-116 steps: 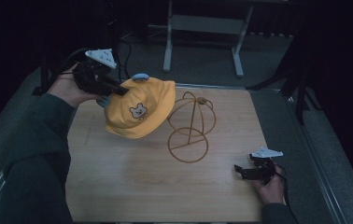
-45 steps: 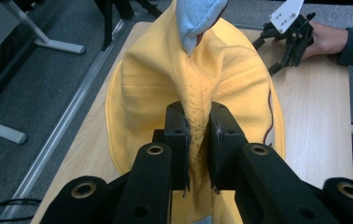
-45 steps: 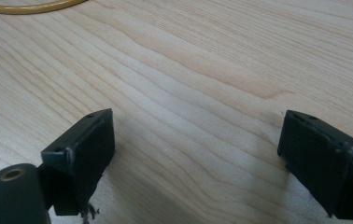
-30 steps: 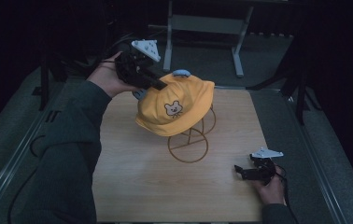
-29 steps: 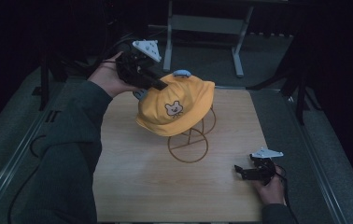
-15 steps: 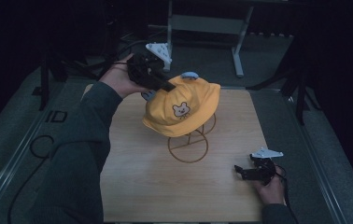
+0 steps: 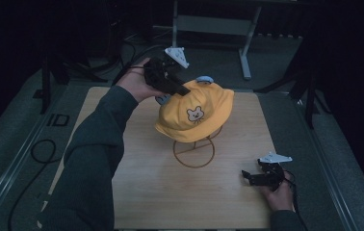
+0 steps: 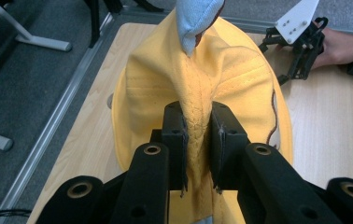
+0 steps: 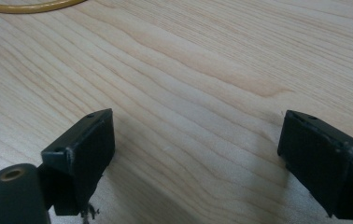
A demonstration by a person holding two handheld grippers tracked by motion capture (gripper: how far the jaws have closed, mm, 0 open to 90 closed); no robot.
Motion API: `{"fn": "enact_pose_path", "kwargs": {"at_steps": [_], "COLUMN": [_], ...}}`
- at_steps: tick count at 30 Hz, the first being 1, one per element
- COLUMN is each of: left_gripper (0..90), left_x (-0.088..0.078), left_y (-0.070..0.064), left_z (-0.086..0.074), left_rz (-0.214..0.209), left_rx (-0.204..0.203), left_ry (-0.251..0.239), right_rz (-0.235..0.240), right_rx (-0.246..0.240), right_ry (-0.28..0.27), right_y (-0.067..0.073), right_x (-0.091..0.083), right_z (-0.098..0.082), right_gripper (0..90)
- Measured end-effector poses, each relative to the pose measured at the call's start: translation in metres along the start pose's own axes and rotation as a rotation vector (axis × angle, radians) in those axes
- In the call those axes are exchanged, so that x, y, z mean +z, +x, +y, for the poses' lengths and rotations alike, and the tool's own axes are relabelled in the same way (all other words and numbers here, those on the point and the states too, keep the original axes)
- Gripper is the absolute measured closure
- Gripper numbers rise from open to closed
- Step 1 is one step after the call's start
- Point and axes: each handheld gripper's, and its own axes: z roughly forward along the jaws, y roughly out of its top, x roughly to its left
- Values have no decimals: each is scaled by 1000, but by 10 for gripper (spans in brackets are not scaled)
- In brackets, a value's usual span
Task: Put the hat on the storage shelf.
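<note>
Over the wooden table, my left gripper pinches the yellow cap onto the wire stand, release pending; right gripper rests spread.

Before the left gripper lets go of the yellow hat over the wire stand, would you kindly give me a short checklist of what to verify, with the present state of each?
1. Left gripper has a firm hold on the yellow hat: ok, jaws pinch a fold of fabric.
2. Hat is over the wire stand: ok in the high view.
3. Hat is fully seated on the stand's top: cannot tell, the hat hides it.
4. Right gripper is clear of the stand: ok, it rests open near the table's corner.
5. Stand's base ring lies flat on the table: ok.
</note>
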Motion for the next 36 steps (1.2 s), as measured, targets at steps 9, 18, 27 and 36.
{"fn": "enact_pose_path", "kwargs": {"at_steps": [9, 18, 27, 36], "left_gripper": [773, 757, 712, 646], "left_x": [17, 27, 47, 66], "left_y": [1, 1, -3, -11], "left_z": [5, 10, 17, 18], "left_rz": [-14, 15, 64, 59], "left_rx": [-8, -36, -55, -36], "left_ry": [-2, -38, -53, -3], "right_rz": [0, 0, 0, 0], "right_rx": [2, 3, 1, 4], "right_ry": [-1, 0, -2, 0], "right_y": [0, 0, 0, 0], "right_x": [0, 0, 0, 0], "right_z": [0, 0, 0, 0], "right_gripper": [110, 110, 110, 110]}}
